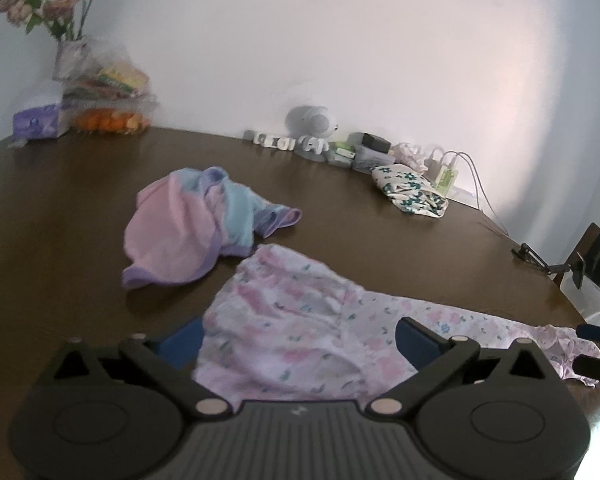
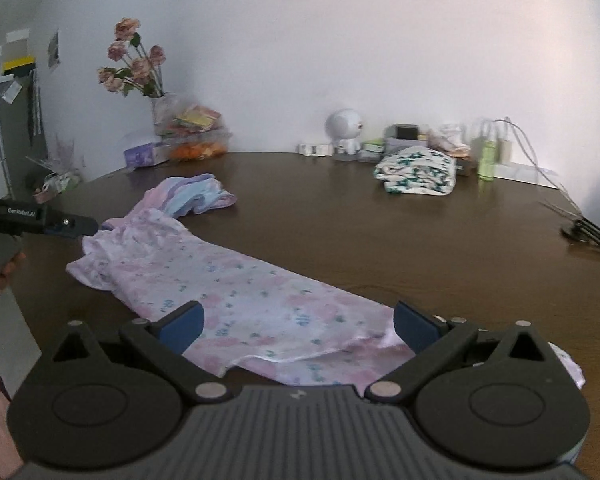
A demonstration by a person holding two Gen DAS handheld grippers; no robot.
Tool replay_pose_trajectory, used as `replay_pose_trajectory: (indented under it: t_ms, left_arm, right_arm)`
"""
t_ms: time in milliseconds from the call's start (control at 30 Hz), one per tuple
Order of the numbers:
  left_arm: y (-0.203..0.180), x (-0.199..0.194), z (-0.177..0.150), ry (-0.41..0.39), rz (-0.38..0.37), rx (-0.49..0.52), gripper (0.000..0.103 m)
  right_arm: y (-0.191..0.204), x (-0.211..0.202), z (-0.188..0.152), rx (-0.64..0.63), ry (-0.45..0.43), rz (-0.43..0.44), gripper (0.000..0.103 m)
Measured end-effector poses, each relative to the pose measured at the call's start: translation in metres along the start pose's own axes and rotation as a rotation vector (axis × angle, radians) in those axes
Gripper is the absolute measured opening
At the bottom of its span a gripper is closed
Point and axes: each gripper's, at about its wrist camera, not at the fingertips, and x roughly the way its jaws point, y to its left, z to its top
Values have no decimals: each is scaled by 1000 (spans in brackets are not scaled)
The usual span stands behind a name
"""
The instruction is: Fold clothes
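Left tongs: spread wide, nothing gripped, blue pads either side of the bunched end of the floral garment, centre-bottom of the left wrist frame. Pad contact with the cloth can't be confirmed.

Right tongs: also spread wide, holding nothing, straddling the other end of the same floral garment at lower centre of the right wrist frame. That garment lies stretched out long across the brown bench, running from lower centre up toward middle left.

Pink-blue-purple garment sits crumpled left of centre in the left wrist frame, just beyond the floral one; the edges look to be touching in the right wrist view.

Folded white-and-green floral cloth sits upper right of centre, near the wall, well apart from the other two.

Left tongs also show at the left edge of the right wrist frame, with a hand on the handle below.

Flowers in a vase, upper left.
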Motion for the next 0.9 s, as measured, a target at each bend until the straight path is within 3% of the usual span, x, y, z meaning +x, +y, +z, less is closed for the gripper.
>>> replay_pose_trajectory:
  t_ms: [333,467,533,633,667,700,733,800,900]
  left_arm:
    - [50,17,-4,113,-6,-221,102]
    - [58,28,6,137,-47,-262,101]
    - [58,34,11,151,-59,-260,95]
    - [54,42,16,183,-53,-233,62]
    - [52,44,17,195,-47,-231,41]
    - [51,47,17,208,-40,-229,28]
    - [49,49,17,212,-33,-221,26]
    - [46,52,15,213,-36,-222,9]
    - [43,51,15,196,-68,-239,6]
  right_arm:
    - [44,34,5,-64,52,88,103]
    - [61,45,8,-94,60,131,103]
    - [69,50,10,-108,62,151,103]
    - [81,56,12,-135,68,170,103]
    - [85,58,12,-144,70,175,103]
    - [90,60,12,-153,73,183,103]
    - [94,62,12,-159,77,194,103]
    - [103,65,13,-173,84,219,103]
    - [121,74,15,-199,100,259,103]
